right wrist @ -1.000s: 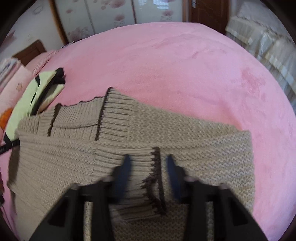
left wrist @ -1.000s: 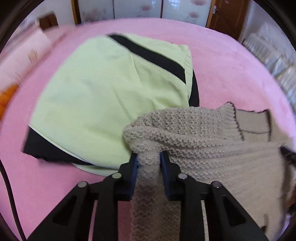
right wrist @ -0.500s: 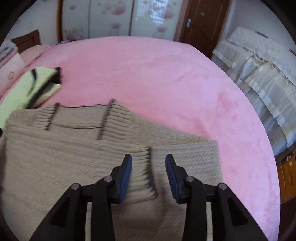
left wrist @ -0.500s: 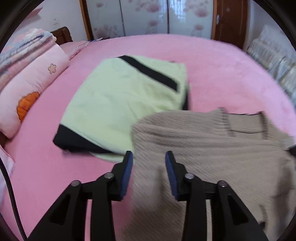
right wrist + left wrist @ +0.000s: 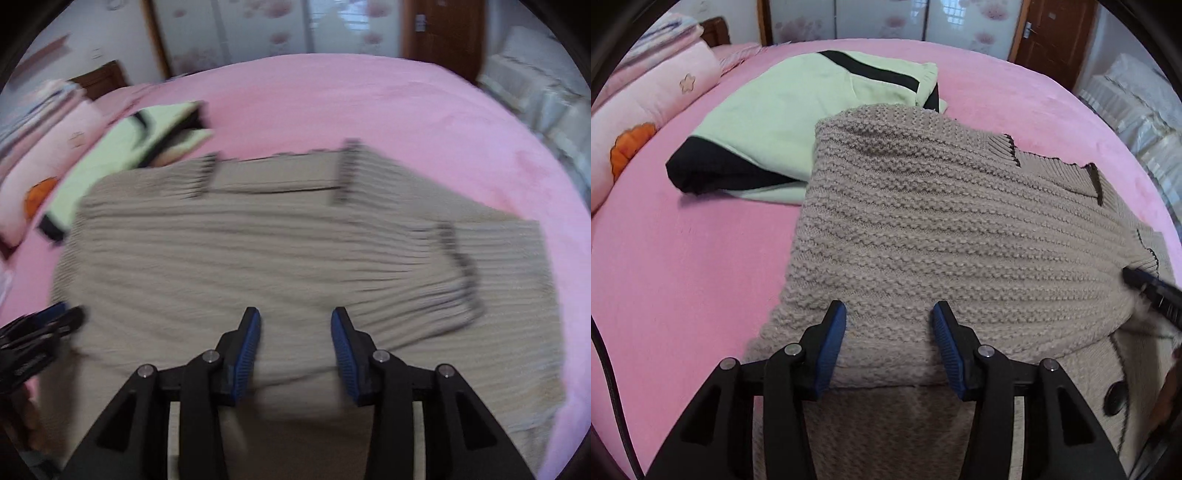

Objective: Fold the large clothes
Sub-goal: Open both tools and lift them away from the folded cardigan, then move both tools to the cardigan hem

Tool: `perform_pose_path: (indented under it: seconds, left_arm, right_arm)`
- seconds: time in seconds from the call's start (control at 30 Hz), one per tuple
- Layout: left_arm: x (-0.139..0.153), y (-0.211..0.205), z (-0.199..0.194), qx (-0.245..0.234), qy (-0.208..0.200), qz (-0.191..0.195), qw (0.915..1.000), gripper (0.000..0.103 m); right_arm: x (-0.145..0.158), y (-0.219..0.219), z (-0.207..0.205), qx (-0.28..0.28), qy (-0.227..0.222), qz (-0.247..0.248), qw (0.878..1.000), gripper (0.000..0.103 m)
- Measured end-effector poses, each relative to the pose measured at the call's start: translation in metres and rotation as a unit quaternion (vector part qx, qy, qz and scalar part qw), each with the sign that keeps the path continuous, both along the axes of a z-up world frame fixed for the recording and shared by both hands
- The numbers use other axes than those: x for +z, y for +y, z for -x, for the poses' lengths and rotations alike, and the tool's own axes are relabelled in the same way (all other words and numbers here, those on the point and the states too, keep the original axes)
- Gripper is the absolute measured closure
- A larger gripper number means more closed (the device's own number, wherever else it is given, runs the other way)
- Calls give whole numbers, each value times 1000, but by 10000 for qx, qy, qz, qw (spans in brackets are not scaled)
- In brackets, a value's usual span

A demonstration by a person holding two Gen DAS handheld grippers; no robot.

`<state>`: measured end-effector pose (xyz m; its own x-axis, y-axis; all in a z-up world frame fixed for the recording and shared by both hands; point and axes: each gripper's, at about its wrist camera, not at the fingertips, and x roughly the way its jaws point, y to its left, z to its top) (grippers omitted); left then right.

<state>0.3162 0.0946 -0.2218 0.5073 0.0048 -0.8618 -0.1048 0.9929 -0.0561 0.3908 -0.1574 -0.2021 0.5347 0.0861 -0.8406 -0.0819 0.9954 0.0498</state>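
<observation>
Folding the beige knit cardigan (image 5: 942, 221) on the pink bed (image 5: 683, 258), its far corner overlapping a folded green-and-black garment (image 5: 775, 110). Left hand-held gripper (image 5: 888, 345) is widening, right hand-held gripper (image 5: 295, 345) narrowing slightly — both empty, pads clear of the knit. Sleeves look folded in. Next, judged: pinch both corners of one end evenly, lift low — bulky knit slumps.

Beige ribbed-knit cardigan (image 5: 942, 229), dark-trimmed; pale-green garment (image 5: 783, 110), black bands; pink bedspread (image 5: 683, 266).
</observation>
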Motion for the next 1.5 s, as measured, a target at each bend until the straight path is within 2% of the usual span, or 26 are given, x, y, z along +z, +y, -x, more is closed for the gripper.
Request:
perform_pose_path:
  seconds: [0.07, 0.13, 0.17, 0.3, 0.4, 0.47, 0.53, 0.57, 0.7, 0.97, 1.07, 1.33, 1.5]
  left_arm:
    - [-1, -1, 0, -57, -15, -67, 10000, 55]
    - [-1, -3, -1, -47, -17, -102, 9999, 55]
    - [-2, -4, 1, -38, -23, -127, 9999, 55]
    - [-2, -3, -3, -15, -32, -241, 9997, 55]
    - [0, -5, 0, -32, -4, -291, 9996, 54]
    - [3, -6, 1, -35, 23, -305, 9995, 51]
    - [7, -5, 4, -27, 45, -298, 9995, 40]
    - [10, -5, 7, -20, 46, -282, 9996, 38]
    - [25, -9, 18, -22, -12, -336, 9994, 36]
    - [83, -15, 63, 42, -164, -453, 9988, 35]
    - [111, -18, 89, 54, -316, -494, 9983, 28]
    - [174, -22, 164, 96, -731, -341, 9967, 27]
    - [206, -23, 217, 127, -996, -269, 9946, 24]
  right_arm:
    - [-4, -24, -3, -230, 8, 36, 9997, 69]
    - [-6, -43, -7, -311, 39, -177, 9994, 76]
    - [-6, -46, -8, -316, 53, -226, 9992, 77]
    - [-5, -40, -5, -301, -6, 21, 9995, 74]
    - [-4, -35, -4, -380, -3, -5, 9993, 74]
    - [0, -35, 1, -399, 16, -93, 9992, 73]
    - [5, -36, 6, -416, 77, -254, 9988, 71]
    - [8, -37, 9, -421, 96, -295, 9986, 71]
    - [25, -34, 25, -385, 117, -489, 9980, 71]
    - [85, -30, 81, -271, -136, -820, 9962, 71]
    - [112, -30, 108, -208, -292, -913, 9952, 71]
    - [172, -29, 191, -18, -663, -946, 9933, 71]
    - [198, -30, 241, 108, -871, -893, 9921, 71]
